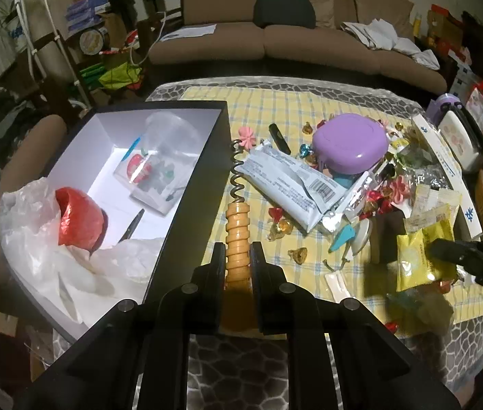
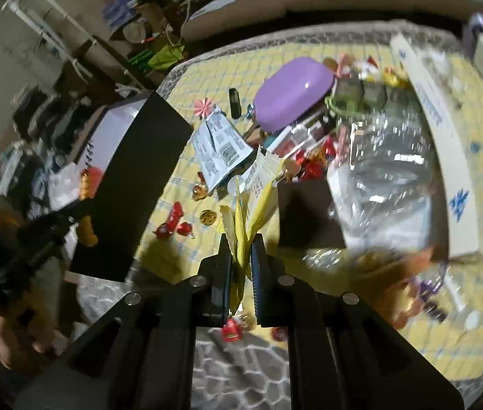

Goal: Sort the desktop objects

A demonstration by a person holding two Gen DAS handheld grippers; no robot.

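Note:
My left gripper (image 1: 238, 253) is shut on a corkscrew (image 1: 237, 225) with a ribbed orange handle and a metal spiral, held beside the right wall of a black box (image 1: 203, 171) with a white inside. The box holds a red foil ball (image 1: 77, 222), a clear cup and white plastic. My right gripper (image 2: 241, 244) is shut on yellow snack packets (image 2: 246, 212), lifted over the yellow checked cloth (image 2: 186, 68); the packets also show in the left wrist view (image 1: 418, 256). The left gripper and corkscrew (image 2: 87, 184) appear at the left of the right wrist view.
On the cloth lie a purple round case (image 1: 350, 143), a white foil packet (image 1: 296, 184), a long white box (image 1: 446, 167), a dark brown square (image 2: 306, 218), crinkled clear plastic (image 2: 384, 177) and several wrapped candies. A brown sofa (image 1: 296, 41) stands behind.

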